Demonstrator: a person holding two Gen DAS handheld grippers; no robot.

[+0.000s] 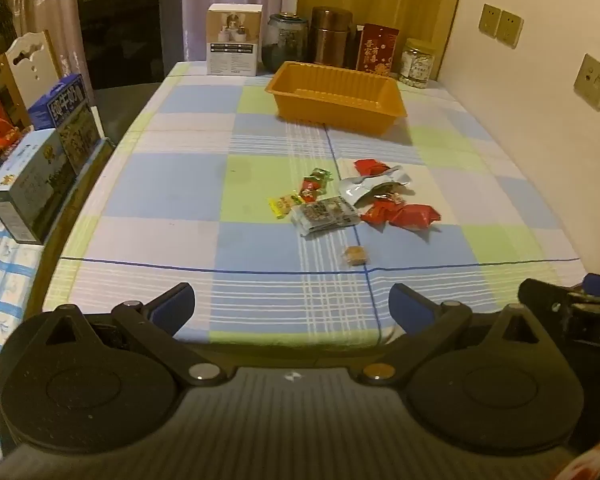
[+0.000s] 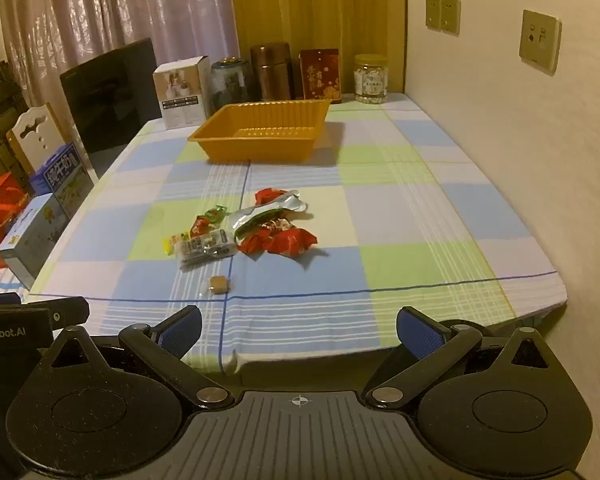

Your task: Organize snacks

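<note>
You held your left gripper (image 1: 292, 304) and right gripper (image 2: 298, 328) above the table's near edge, both with fingers wide apart, holding nothing. The snack pile (image 2: 244, 228) lay mid-table; the orange tray (image 2: 260, 132) stood toward the far edge.

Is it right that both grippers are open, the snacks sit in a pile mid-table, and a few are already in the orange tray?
Not quite. The orange tray holds no snacks; the right wrist view looks into it and shows bare plastic. The rest stands: left gripper and right gripper are open, and the snacks lie piled mid-table.
</note>
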